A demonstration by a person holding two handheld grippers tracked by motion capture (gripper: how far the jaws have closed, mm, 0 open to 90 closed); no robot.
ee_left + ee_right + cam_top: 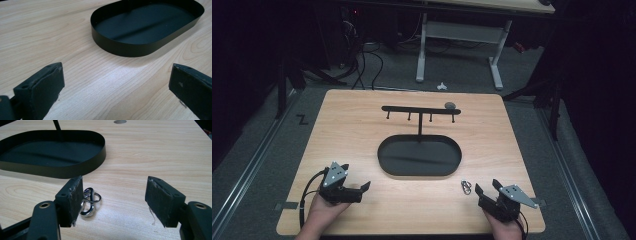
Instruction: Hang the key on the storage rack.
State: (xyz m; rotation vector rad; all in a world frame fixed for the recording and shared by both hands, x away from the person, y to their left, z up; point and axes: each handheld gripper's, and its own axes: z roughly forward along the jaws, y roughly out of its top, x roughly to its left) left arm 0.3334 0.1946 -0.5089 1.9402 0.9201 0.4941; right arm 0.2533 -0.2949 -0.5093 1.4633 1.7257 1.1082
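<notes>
Ring (89, 202) on table (362, 125), beside R gripper (113, 202) left pad — both wide open; L gripper (116, 87) empty.

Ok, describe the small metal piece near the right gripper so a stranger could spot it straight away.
Start at the black oval tray in the middle of the wooden table. Just off its near right corner, in front of the right gripper, lies a silver keyring clip. It is the one shiny looped thing among matt black parts.
</notes>
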